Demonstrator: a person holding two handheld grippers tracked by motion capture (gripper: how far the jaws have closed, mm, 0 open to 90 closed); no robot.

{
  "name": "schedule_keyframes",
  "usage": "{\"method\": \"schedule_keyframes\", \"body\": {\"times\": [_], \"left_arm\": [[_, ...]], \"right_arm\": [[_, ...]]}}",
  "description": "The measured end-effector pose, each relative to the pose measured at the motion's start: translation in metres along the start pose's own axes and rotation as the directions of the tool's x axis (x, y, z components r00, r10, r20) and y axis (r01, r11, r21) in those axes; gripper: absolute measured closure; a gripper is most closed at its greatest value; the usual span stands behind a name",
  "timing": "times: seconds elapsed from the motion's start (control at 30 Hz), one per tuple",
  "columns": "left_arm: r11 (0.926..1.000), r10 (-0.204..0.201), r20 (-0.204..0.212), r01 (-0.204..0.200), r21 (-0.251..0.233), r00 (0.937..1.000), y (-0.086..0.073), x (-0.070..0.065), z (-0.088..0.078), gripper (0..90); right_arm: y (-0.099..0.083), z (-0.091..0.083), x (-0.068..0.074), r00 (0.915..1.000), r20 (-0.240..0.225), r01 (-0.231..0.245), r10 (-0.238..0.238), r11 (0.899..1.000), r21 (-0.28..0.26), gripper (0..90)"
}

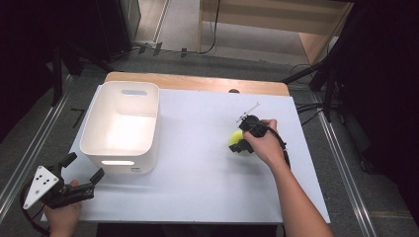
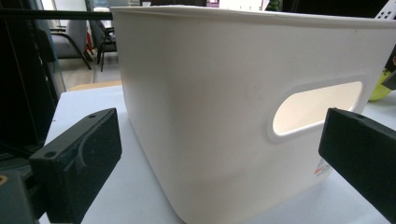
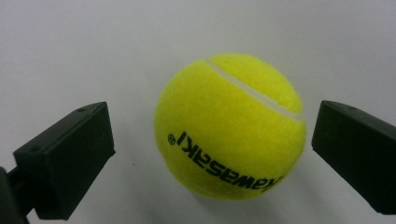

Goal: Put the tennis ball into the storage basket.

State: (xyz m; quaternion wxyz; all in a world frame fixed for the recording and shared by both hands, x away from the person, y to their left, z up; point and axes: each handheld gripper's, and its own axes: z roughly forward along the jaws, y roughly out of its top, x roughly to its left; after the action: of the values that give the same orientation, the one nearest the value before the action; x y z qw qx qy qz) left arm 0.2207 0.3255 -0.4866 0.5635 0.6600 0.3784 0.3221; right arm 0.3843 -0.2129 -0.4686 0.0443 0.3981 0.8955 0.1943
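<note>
Two black jaws of the right gripper (image 3: 212, 154) stood wide apart, one on each side of the yellow tennis ball (image 3: 229, 126), with clear gaps left and right and no contact yet. The ball rested on the white surface (image 3: 93, 46), centred between the jaws, its printed band facing the camera. A sound grasp would likely call for the jaws to drop to the ball's widest part and shut evenly, since a high or lopsided pinch could squirt a round ball away.

Farther out, in the high view, the right hand (image 1: 267, 143) held that gripper (image 1: 240, 145) over the ball (image 1: 235, 138), well apart from the white bin (image 1: 121, 127) to its left. Nothing lay between ball and bin.

The left gripper (image 1: 84, 170) waited with jaws spread and empty, just before the bin's near wall (image 2: 224, 116), facing its handle slot (image 2: 317, 107). The bin's tall rim would probably demand a lift before release.
</note>
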Motion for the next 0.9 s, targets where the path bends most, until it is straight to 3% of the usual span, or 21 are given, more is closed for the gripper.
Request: {"method": "schedule_keyframes", "body": {"times": [0.23,0.4,0.53,0.9], "left_arm": [[1.0000,0.000,0.000,0.000,0.000,1.0000,0.000,0.000,0.000,0.0],[1.0000,0.000,0.001,0.000,-0.001,1.0000,0.000,0.000,0.000,0.0],[1.0000,0.001,0.002,-0.001,-0.001,1.0000,0.000,0.000,0.000,0.0],[1.0000,0.000,0.002,0.000,-0.002,1.0000,0.000,0.000,0.000,0.0]], "right_arm": [[0.004,0.005,-0.001,1.0000,0.008,-0.003,0.003,1.000,0.028,0.4],[0.005,0.008,-0.001,0.9998,0.014,-0.013,0.012,0.999,0.033,5.5],[0.007,0.010,-0.001,0.9992,0.027,-0.029,0.028,0.999,0.043,19.9],[0.005,0.009,-0.005,0.9989,0.008,-0.047,0.046,0.998,0.050,22.6]]}}
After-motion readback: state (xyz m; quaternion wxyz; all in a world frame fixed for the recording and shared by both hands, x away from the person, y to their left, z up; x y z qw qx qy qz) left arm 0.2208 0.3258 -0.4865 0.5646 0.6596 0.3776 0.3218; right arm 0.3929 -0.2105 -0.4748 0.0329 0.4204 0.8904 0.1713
